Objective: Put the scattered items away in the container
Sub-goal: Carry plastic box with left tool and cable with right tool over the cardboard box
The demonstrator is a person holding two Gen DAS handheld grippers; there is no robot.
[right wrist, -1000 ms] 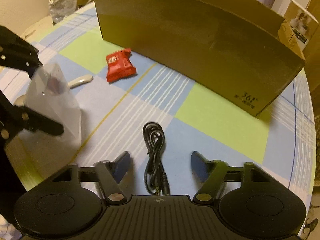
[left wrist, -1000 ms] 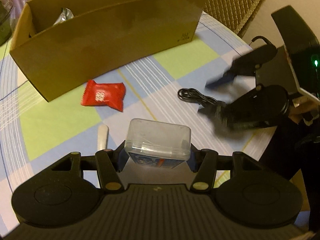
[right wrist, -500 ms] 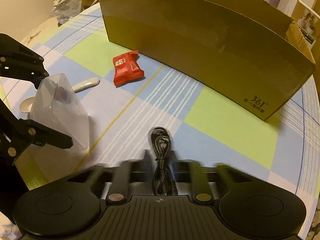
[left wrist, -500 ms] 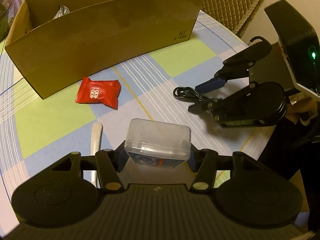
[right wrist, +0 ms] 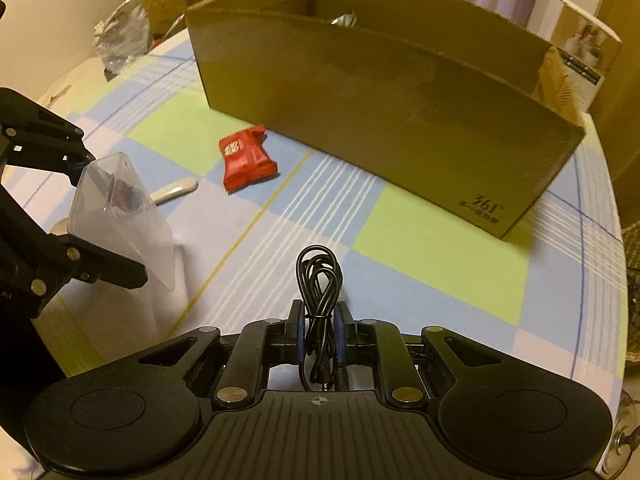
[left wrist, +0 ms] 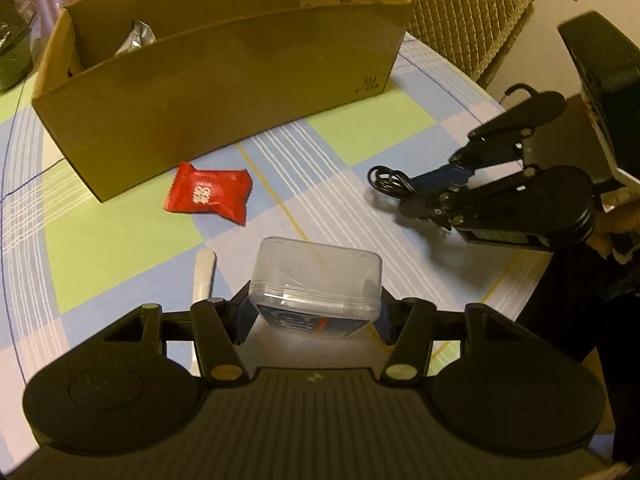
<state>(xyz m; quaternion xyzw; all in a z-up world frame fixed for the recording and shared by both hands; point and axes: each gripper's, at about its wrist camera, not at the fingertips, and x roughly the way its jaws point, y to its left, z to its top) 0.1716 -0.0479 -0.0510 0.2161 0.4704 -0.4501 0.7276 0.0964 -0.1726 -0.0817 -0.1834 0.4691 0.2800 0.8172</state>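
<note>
Both loads are up but unboxed: left tool (left wrist: 314, 312) grips the clear case (left wrist: 316, 276), right tool (right wrist: 319, 332) clamps the black cable (right wrist: 319, 280), while the red packet (left wrist: 209, 196) and white stick (left wrist: 203, 274) wait outside the cardboard box (left wrist: 224, 92), which seemingly holds one silvery item.

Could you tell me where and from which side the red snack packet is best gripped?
Grip the red snack packet across its plump middle, coming down from above: it lies flat on the tablecloth, so only its top and edges are reachable. Close the gripper across the shorter width between its long edges; the crimped ends look thin and could slip. The cardboard box stands close behind, so approach from the open near side.
</note>
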